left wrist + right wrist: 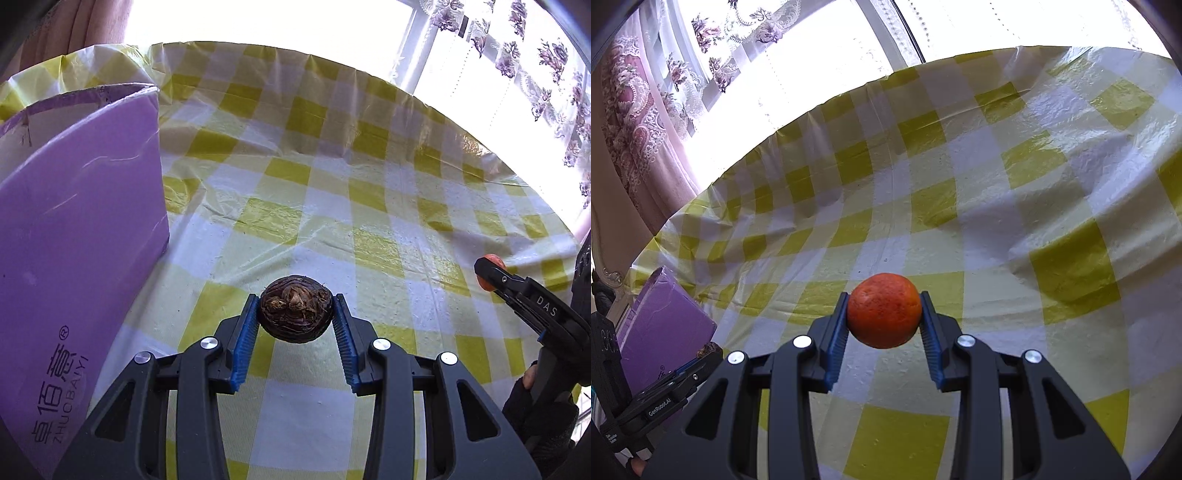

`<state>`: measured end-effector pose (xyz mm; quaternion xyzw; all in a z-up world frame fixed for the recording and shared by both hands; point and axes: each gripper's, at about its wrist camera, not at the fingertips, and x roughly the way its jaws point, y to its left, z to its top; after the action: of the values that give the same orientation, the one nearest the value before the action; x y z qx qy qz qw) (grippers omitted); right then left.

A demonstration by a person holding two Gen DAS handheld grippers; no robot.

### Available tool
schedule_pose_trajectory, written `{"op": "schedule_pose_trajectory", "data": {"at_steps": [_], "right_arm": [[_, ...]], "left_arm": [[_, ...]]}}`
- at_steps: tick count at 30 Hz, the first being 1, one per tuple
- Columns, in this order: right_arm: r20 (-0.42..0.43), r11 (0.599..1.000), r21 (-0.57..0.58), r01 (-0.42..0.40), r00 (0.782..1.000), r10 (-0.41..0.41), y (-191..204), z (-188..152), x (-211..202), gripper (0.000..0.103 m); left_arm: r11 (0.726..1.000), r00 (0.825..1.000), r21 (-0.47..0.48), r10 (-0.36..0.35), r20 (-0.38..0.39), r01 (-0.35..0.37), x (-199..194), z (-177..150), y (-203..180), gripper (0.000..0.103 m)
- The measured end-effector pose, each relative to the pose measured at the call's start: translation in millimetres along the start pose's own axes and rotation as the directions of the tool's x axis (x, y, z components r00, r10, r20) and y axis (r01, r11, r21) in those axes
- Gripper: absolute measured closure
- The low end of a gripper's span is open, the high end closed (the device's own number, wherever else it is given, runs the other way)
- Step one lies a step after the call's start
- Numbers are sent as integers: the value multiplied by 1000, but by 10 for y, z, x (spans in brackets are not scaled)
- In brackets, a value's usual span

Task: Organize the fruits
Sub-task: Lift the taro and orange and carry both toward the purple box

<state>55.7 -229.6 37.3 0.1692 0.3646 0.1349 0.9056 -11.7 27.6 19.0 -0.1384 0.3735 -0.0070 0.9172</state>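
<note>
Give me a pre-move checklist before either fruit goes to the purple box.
1. Left gripper shut on the dark brown fruit: ok.
2. Right gripper shut on the orange: ok.
3. Both fruits lifted off the yellow checked tablecloth: ok, shadows fall beneath them.
4. Purple box open at the top: ok, though its inside is hidden.
5. Room inside the box: cannot tell.
6. Grippers apart from each other: ok.
</note>
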Motion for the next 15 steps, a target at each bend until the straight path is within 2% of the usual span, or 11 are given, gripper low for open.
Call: {"op": "schedule_pose_trajectory", "data": {"at_steps": [5,15], "right_arm": [[4,1000,12,9,1000,-9,-15,3,2,66],[0,999,12,33,999,-33,-4,3,11,66]], "left_arm": [[1000,999,13,-11,-32,11,58,6,-23,64],[995,999,98,6,43,-10,-90,-50,-168,64]]}}
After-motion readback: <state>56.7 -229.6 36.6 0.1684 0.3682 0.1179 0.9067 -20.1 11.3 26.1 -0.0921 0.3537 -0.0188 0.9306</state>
